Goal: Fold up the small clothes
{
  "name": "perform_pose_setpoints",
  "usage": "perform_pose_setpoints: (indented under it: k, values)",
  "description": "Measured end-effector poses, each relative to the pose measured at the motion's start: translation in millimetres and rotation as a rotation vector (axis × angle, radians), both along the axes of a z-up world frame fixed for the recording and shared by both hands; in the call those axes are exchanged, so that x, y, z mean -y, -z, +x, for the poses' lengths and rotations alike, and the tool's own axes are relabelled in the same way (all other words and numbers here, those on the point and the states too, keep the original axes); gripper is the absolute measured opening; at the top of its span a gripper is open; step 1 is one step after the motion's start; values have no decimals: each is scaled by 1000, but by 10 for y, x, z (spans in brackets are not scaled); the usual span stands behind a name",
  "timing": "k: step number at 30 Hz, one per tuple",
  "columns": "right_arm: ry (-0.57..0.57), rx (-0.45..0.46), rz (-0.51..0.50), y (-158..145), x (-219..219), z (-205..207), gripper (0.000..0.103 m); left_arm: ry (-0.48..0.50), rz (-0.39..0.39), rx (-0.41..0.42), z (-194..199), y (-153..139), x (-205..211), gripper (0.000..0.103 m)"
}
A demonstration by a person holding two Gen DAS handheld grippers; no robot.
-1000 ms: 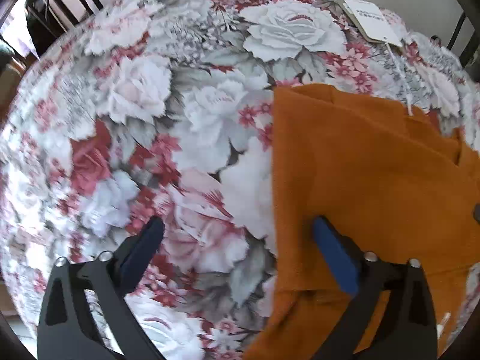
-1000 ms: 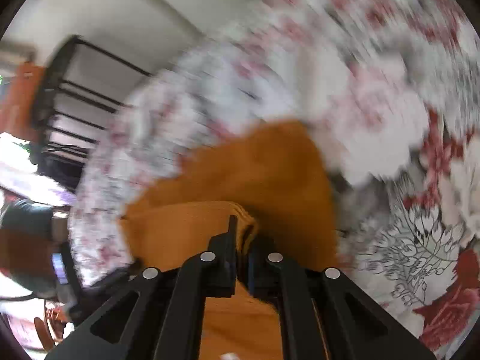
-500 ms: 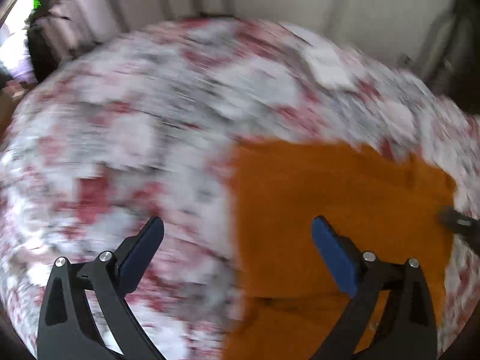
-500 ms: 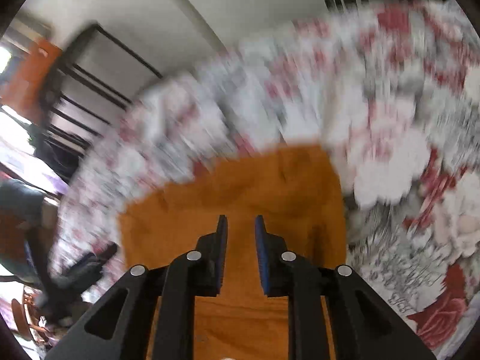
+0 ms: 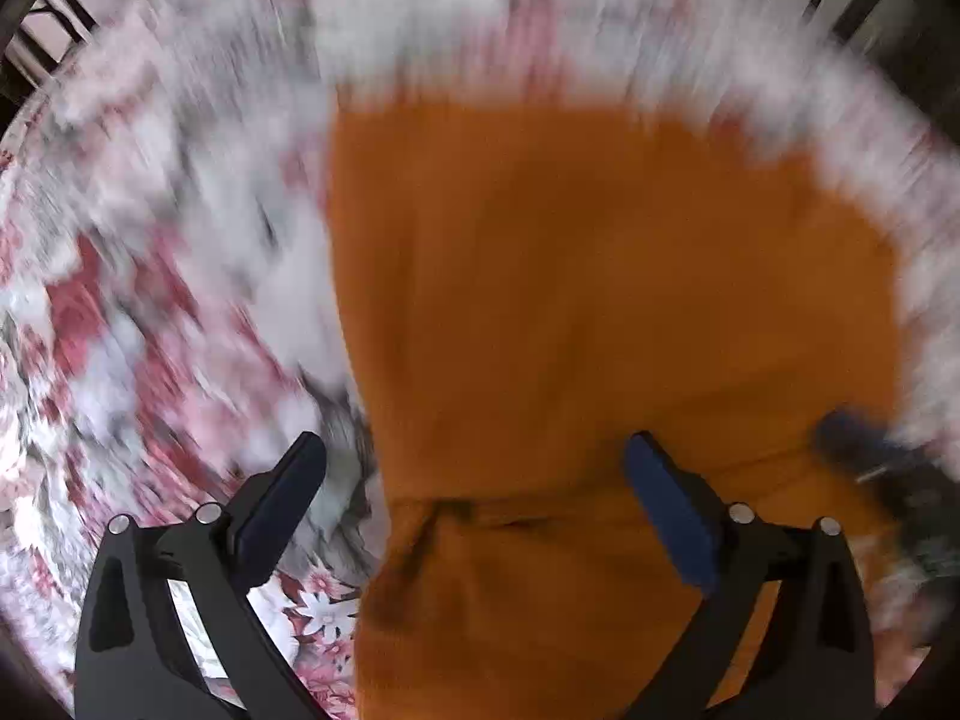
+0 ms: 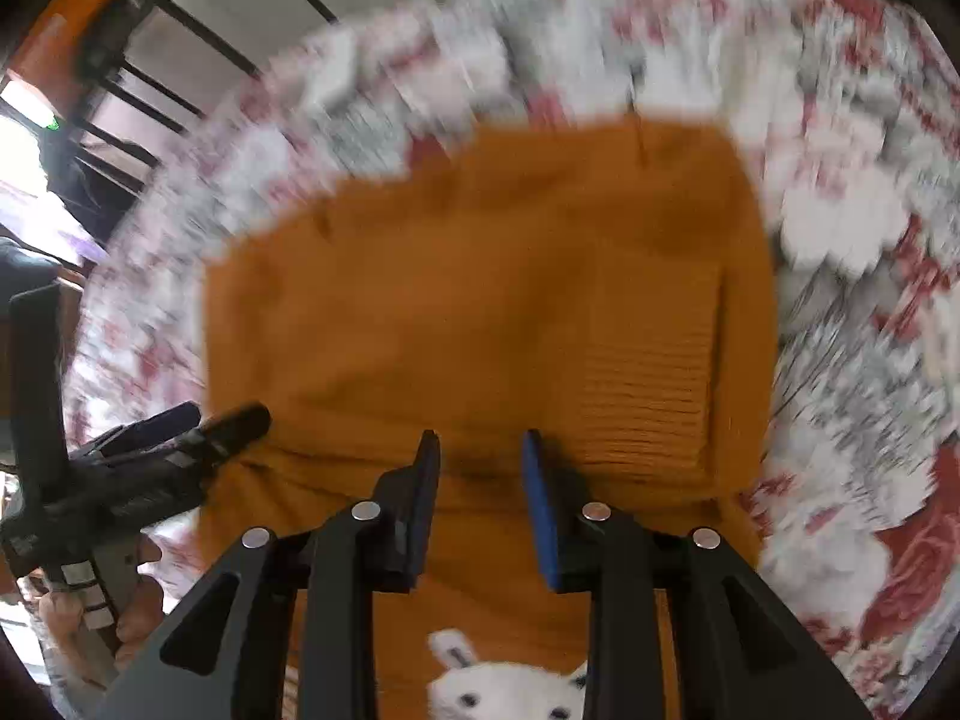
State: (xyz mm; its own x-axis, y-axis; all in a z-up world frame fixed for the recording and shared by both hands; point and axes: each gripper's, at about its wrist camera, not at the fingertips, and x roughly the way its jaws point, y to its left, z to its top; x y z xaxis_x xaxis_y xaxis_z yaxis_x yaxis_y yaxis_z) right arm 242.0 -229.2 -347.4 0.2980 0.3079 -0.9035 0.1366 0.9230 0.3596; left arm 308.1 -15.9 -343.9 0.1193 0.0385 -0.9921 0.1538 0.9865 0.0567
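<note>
The orange sweater (image 6: 480,312) lies flat on the floral cloth (image 6: 852,360), partly folded, with a ribbed panel (image 6: 648,378) laid over its right side and a fold edge running across it near both claws. At the bottom of the right wrist view a white animal face (image 6: 510,690) shows on the knit. No writing or label can be read in either view; both are blurred.

The right gripper (image 6: 480,474) hangs over the fold edge, its 2 blue pads narrowly parted with nothing between them. The left gripper (image 5: 474,498) is spread wide: 1 finger over the floral cloth beside the sweater's left edge, the other over the orange knit, gripping nothing. From the right wrist view the left gripper (image 6: 198,426) sits at the sweater's left edge, a hand (image 6: 120,612) around its handle. Dark chair rails (image 6: 150,60) stand beyond the cloth's far edge.
</note>
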Motion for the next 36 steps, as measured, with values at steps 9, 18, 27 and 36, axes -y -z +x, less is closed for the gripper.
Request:
perform_pose_setpoints:
  k: [9, 18, 27, 36]
  values:
    - [-17, 15, 22, -198, -44, -84, 33, 76, -1, 79, -184, -377, 288, 98]
    - [-7, -16, 40, -359, -11, -330, 35, 114, 33, -13, -498, -303, 513, 98]
    - [-72, -80, -22, -406, -53, -1090, 37, 205, 83, -56, -1404, -466, 277, 98]
    - [-156, -114, -160, -330, -264, -1832, 50, 127, 21, -131, -2170, -457, -33, 99]
